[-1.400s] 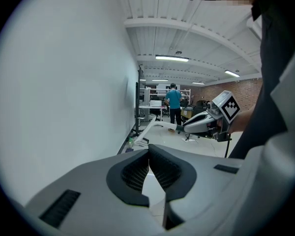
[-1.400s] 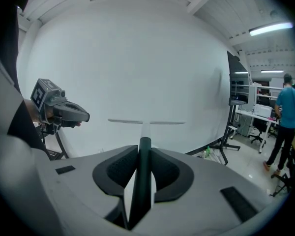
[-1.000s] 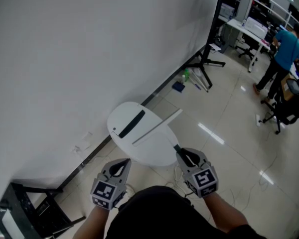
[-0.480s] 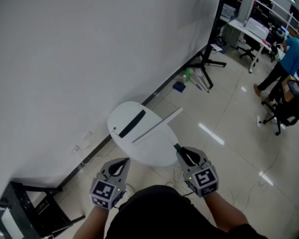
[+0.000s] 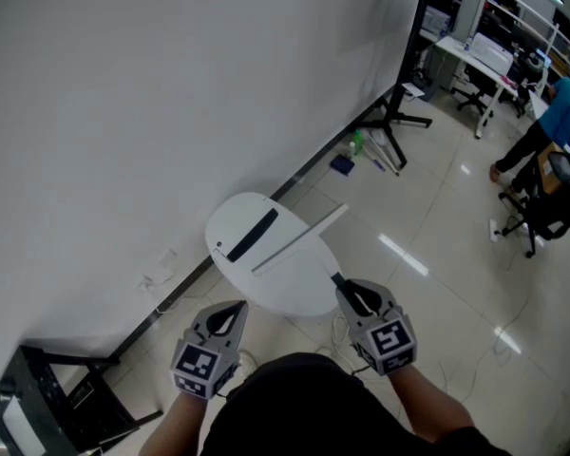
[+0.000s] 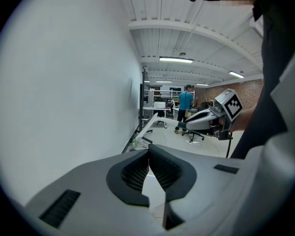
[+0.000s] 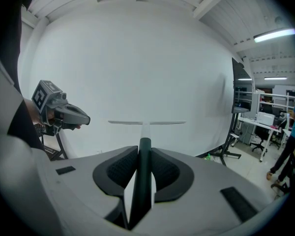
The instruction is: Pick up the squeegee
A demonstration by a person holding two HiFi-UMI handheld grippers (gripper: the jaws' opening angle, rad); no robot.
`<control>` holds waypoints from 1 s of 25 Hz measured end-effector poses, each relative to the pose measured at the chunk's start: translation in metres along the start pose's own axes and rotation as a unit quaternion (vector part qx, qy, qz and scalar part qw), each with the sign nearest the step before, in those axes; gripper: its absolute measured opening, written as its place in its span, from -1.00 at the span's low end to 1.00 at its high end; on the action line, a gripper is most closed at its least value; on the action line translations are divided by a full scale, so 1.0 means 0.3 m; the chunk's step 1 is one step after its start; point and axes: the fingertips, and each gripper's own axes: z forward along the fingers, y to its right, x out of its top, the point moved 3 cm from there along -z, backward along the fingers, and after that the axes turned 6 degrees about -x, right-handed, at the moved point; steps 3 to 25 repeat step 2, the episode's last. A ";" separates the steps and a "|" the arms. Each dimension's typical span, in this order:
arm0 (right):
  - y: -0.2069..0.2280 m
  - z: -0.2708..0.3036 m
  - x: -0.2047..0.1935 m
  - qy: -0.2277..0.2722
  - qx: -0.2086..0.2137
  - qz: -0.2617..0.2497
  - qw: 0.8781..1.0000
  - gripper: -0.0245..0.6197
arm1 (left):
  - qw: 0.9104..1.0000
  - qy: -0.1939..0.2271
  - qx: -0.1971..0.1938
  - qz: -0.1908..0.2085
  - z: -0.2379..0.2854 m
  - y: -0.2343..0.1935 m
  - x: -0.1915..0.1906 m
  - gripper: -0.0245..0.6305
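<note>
The squeegee has a long white blade [image 5: 299, 241] and a dark green handle [image 5: 339, 282]. My right gripper [image 5: 350, 294] is shut on that handle and holds the blade out over a round white table [image 5: 299, 288]. In the right gripper view the handle [image 7: 144, 154] runs up between the jaws to the level blade [image 7: 146, 123]. My left gripper [image 5: 235, 314] hovers at the table's near left edge, shut with nothing in it; its jaws [image 6: 148, 157] meet at the tips. A black strip [image 5: 252, 236] lies on the table's far side.
A white wall [image 5: 152, 112] fills the left. A black tripod stand [image 5: 389, 122], a green bottle [image 5: 355, 143] and a blue item [image 5: 340, 165] sit by the wall's foot. A person in a blue shirt [image 5: 562, 112] and an office chair [image 5: 541, 207] are far right. A black frame [image 5: 66, 388] stands lower left.
Both grippers and the squeegee hold still. The person in blue at the far right has shifted further right, toward the frame's edge.
</note>
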 end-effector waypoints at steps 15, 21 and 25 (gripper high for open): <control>0.000 0.001 0.001 0.000 0.000 -0.001 1.000 -0.65 | 1.000 0.000 0.000 -0.001 0.000 -0.001 0.000 -0.94; 0.000 0.001 0.001 0.000 0.000 -0.001 1.000 -0.65 | 1.000 0.000 0.000 -0.001 0.000 -0.001 0.000 -0.94; 0.000 0.001 0.001 0.000 0.000 -0.001 1.000 -0.65 | 1.000 0.000 0.000 -0.001 0.000 -0.001 0.000 -0.94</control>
